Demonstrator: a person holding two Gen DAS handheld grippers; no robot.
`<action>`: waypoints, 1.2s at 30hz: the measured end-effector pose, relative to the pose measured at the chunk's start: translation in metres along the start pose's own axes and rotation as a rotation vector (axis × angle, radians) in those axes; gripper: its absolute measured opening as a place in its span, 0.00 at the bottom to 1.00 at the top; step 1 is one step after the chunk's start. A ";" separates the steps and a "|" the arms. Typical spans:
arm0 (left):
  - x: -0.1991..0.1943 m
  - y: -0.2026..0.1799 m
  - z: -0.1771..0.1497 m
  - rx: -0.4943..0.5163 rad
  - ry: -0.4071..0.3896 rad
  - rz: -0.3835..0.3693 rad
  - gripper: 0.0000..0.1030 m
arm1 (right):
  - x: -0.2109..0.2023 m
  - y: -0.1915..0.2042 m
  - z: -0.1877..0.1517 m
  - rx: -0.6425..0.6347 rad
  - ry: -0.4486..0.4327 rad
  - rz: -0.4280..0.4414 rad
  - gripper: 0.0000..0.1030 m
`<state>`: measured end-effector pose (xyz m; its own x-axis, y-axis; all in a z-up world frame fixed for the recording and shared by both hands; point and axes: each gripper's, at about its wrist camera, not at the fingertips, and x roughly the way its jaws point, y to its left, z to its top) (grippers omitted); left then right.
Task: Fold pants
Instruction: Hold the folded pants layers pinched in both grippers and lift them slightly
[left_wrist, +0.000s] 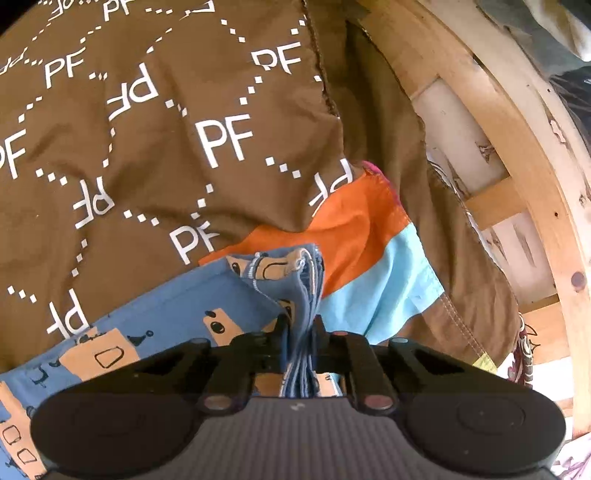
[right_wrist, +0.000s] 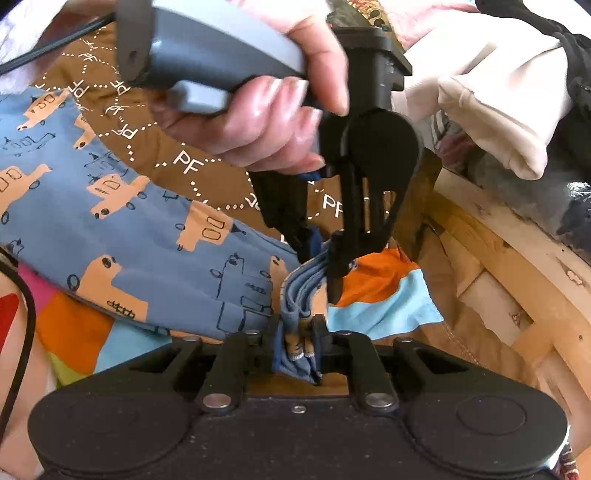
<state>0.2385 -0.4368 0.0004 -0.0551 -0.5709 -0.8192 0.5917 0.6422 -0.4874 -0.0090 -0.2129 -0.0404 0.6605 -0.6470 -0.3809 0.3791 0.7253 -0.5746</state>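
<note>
Left gripper (left_wrist: 300, 332): my jaws are clamped on a bunched edge of the pants (left_wrist: 177, 321).
Right gripper (right_wrist: 298, 326): pinching the same gathered edge, just beside my left one.
Pants: blue, tan vehicle print, lying across the brown PF-lettered cloth (left_wrist: 155, 147) and an orange-and-light-blue cloth (left_wrist: 369, 251).
Left hand (right_wrist: 258, 110): wrapped round the grey handle.
Wooden frame (left_wrist: 517, 166): to the right.

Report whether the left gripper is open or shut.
Shut on the blue printed pants: the left gripper pinches a bunched stack of their edges between its fingers.
</note>
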 end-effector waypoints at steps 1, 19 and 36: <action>0.000 0.001 0.000 -0.001 0.000 -0.004 0.12 | 0.000 -0.001 0.000 -0.001 0.000 -0.001 0.22; -0.024 0.016 -0.014 -0.024 -0.068 0.003 0.19 | -0.002 0.003 0.003 -0.048 -0.018 0.041 0.13; -0.110 0.091 -0.077 -0.158 -0.165 -0.062 0.08 | -0.048 0.009 0.038 0.094 -0.129 0.253 0.13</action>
<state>0.2366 -0.2762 0.0231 0.0524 -0.6796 -0.7317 0.4573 0.6677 -0.5874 -0.0127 -0.1664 0.0009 0.8165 -0.4120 -0.4046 0.2462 0.8822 -0.4015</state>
